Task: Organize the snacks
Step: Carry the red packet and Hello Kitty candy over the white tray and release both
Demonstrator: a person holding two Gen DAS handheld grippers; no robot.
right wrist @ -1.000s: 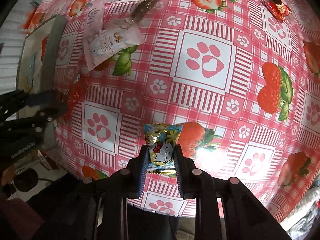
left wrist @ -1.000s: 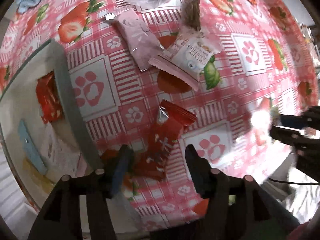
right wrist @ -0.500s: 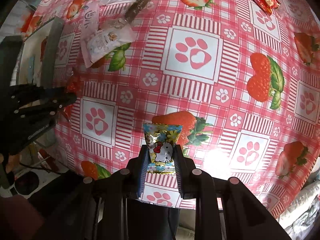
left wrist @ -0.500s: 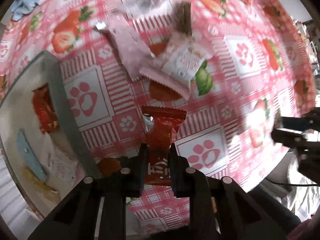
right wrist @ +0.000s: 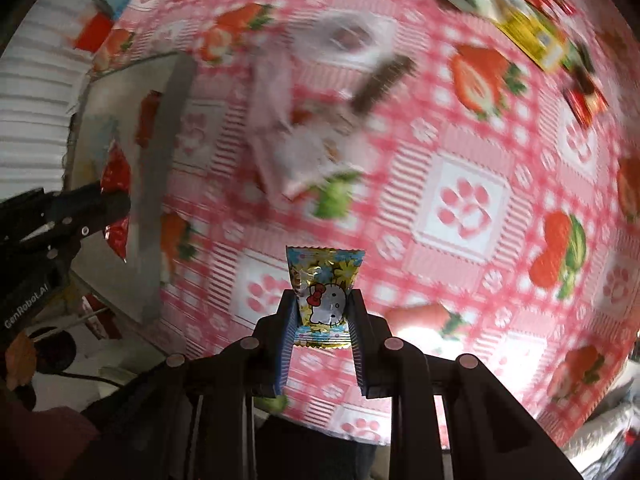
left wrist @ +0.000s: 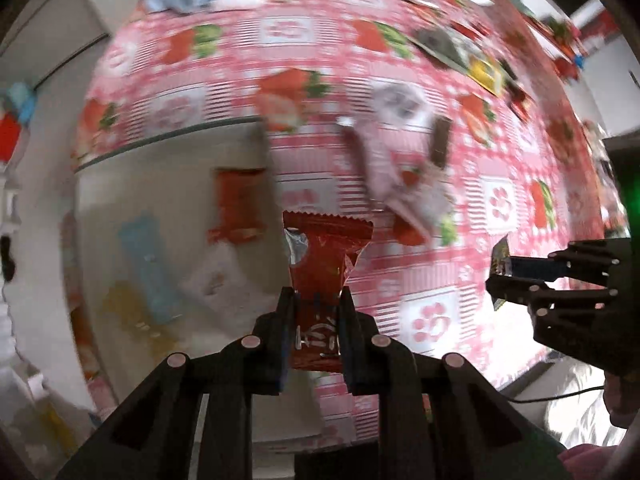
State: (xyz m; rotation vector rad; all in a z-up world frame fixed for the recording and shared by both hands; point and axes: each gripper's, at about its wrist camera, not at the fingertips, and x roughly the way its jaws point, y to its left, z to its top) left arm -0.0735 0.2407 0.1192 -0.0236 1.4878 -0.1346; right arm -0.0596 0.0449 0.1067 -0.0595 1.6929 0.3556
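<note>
My left gripper (left wrist: 317, 300) is shut on a red snack packet (left wrist: 320, 256) and holds it in the air over the right wall of a grey box (left wrist: 168, 136). The box holds a red packet (left wrist: 238, 208), a light blue one (left wrist: 150, 268) and a white one (left wrist: 216, 284). My right gripper (right wrist: 323, 300) is shut on a small gold and blue cartoon-cat candy packet (right wrist: 325, 284), lifted above the tablecloth. That gripper (left wrist: 500, 276) also shows at the right of the left wrist view. The left gripper (right wrist: 116, 204) with its red packet (right wrist: 116, 184) shows at the box (right wrist: 160, 184) in the right wrist view.
A pink strawberry and paw tablecloth (right wrist: 464, 200) covers the table. On it lie a pink packet (left wrist: 380, 160), a white one (right wrist: 316, 156), a brown bar (right wrist: 384, 84), a clear wrapper (right wrist: 344, 36) and, farther back, yellow (right wrist: 528, 32) and red packets (right wrist: 584, 96).
The left gripper shut on the red packet, lifted it off the cloth and swung left over the box. The right gripper rose and moved left with the cat candy still held.
</note>
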